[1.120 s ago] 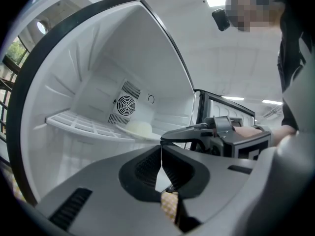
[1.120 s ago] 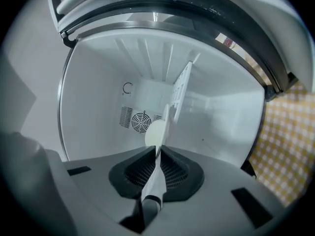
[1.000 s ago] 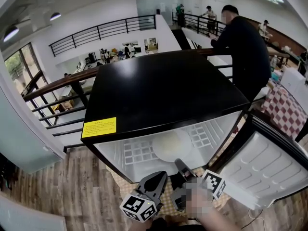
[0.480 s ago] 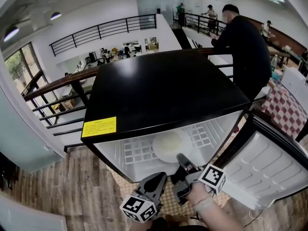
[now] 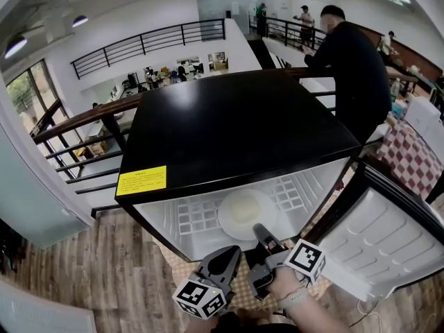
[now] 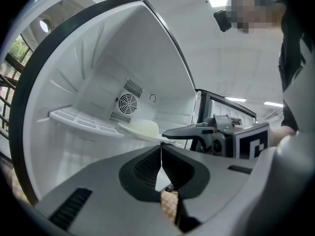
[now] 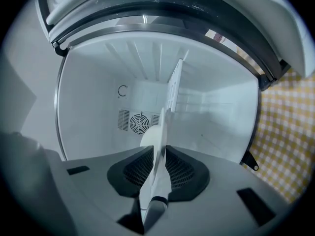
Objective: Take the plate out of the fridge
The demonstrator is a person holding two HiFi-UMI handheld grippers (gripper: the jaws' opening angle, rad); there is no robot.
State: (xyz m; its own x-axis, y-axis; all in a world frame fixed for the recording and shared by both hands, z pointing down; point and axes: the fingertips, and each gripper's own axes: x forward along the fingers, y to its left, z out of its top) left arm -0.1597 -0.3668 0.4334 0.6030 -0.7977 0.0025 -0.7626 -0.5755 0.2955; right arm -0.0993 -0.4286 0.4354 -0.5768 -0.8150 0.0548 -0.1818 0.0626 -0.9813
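Slid slightly forward on the shelf (image 5: 194, 217) of the fridge (image 5: 236, 130) since earlier, the plate (image 5: 244, 212) lay at 11 o'clock of the right tongs (image 5: 261, 233), which pinched its near rim to draw it out, while the left tongs (image 5: 231, 255) hung pressed together, empty.

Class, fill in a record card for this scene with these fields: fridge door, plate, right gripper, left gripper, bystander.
fridge door: open, swung out to the right
plate: pale, round, on the white shelf inside the fridge
right gripper: jaws shut on the plate's near rim
left gripper: jaws together, nothing between them, outside the fridge beside the right gripper
bystander: a person in dark clothes behind the fridge
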